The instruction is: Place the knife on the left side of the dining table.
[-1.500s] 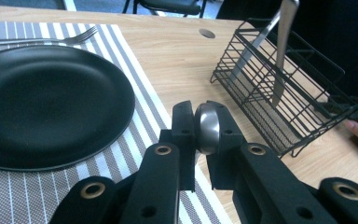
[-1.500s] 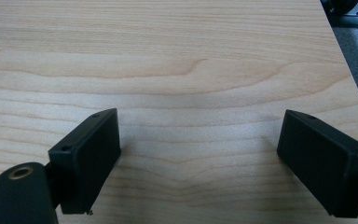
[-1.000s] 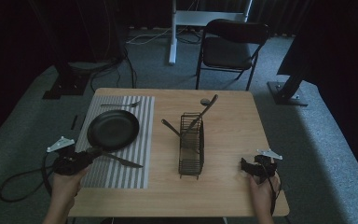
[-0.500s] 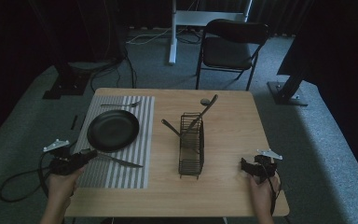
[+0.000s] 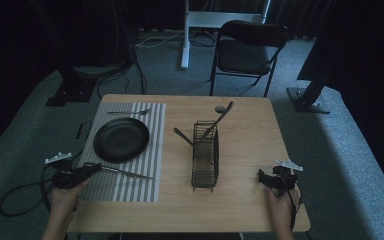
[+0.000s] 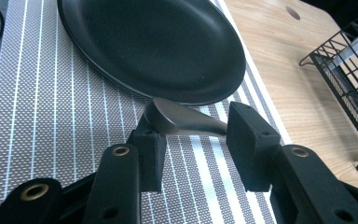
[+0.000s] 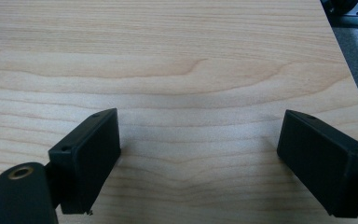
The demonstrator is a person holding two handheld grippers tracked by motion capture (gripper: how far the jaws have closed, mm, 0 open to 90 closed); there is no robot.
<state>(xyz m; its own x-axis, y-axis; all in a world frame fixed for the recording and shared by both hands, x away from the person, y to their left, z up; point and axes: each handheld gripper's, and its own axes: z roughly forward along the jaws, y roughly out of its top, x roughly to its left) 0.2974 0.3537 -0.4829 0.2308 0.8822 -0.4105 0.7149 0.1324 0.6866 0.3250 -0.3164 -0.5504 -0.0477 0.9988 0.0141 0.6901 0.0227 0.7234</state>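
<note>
Cutlery lies on a striped mat (image 5: 130,150) at the left of the desk (image 5: 245,150): a knife (image 5: 127,173) along the near side of a black plate (image 5: 121,139), and a fork (image 5: 129,112) at the mat's far edge. The plate sits on the mat, well apart from the fork.

At the mat's near left corner, the left hand-held gripper (image 5: 87,170) points along the knife. In the left gripper view its jaws stand apart with the knife handle (image 6: 186,122) between them; the handle's end touches the left jaw, and a small gap shows before the right jaw, so the handle is not clamped. The plate's rim (image 6: 168,93) lies just beyond the handle.

A black wire caddy (image 5: 205,155) stands at mid-desk, with utensils (image 5: 220,117) leaning out of its far end.

The right hand-held gripper (image 5: 267,178) rests near the desk's near right corner, held by the right hand (image 5: 281,202). In the right gripper view its jaws are wide apart over bare wood (image 7: 191,84), with nothing between them.

A folding chair (image 5: 247,50) stands on the carpet beyond the desk.
</note>
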